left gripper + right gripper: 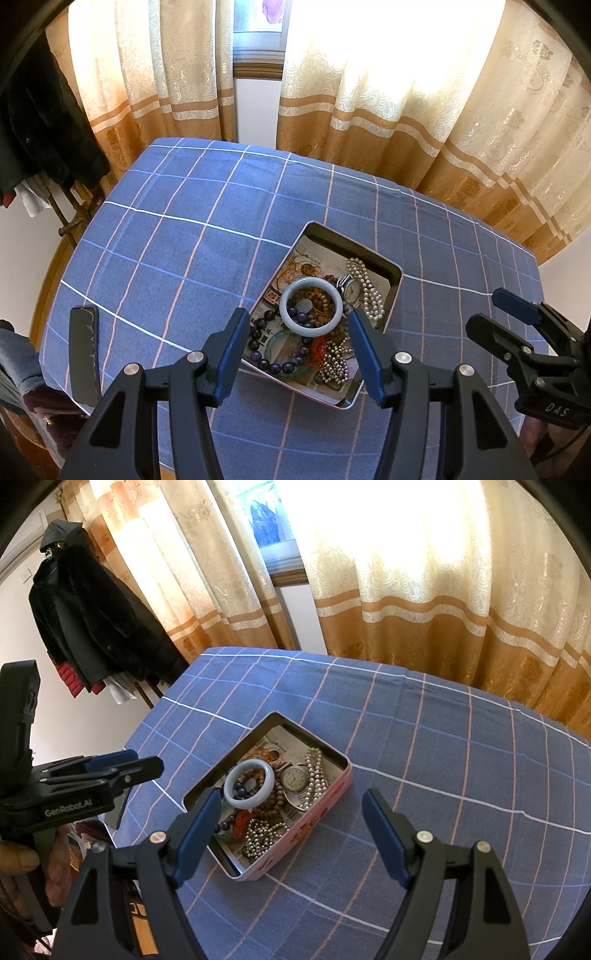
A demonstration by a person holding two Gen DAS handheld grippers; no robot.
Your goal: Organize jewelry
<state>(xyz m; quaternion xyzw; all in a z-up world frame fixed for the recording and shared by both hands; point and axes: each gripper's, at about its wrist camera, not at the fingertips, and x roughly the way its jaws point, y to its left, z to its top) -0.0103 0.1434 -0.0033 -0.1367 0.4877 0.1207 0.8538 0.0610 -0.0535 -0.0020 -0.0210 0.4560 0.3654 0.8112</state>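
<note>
1. All the jewelry lies heaped in the open pink rectangular tin [295, 834] on the blue checked tablecloth [166, 236]; a pale jade bangle [311, 305] sits on top, a pearl strand [365, 288] at its 2 o'clock.
2. The left gripper [299, 350] and the right gripper [291, 834] both hover spread wide, holding nothing.
3. This fits either pieces gathered in or sorting ahead.

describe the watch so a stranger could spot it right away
On the blue checked table sits an open pink tin of jewelry. The watch lies inside, between the pale bangle and the pearl strand. It alone has a round white dial.
</note>
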